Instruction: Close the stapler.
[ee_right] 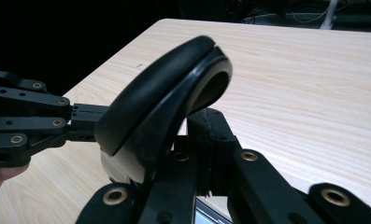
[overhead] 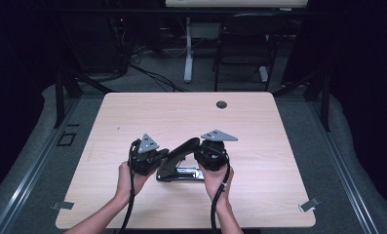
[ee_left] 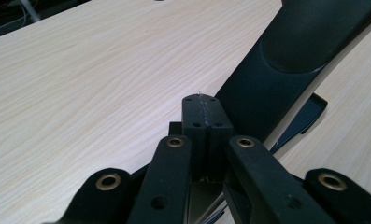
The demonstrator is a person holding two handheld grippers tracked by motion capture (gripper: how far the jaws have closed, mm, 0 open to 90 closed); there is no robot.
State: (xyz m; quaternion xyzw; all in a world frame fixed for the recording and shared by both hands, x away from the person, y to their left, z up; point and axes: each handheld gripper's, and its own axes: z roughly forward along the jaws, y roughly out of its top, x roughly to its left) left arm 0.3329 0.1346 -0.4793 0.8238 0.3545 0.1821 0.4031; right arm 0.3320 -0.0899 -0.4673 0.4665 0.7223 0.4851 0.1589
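Stapler lever angled up, far-right

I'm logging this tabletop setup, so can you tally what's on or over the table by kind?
Staplers: 1, the black stapler with its arm raised.
Handheld tools: 2, the left tool and the right tool, both shut.
Cable holes in the table: 1, the hole.
Total: 4

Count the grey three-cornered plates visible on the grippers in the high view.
2. One sits atop the left gripper, at the stapler's left end; the other tops the right gripper, nearer the table's middle. Both jaws are shut. None seems hidden.
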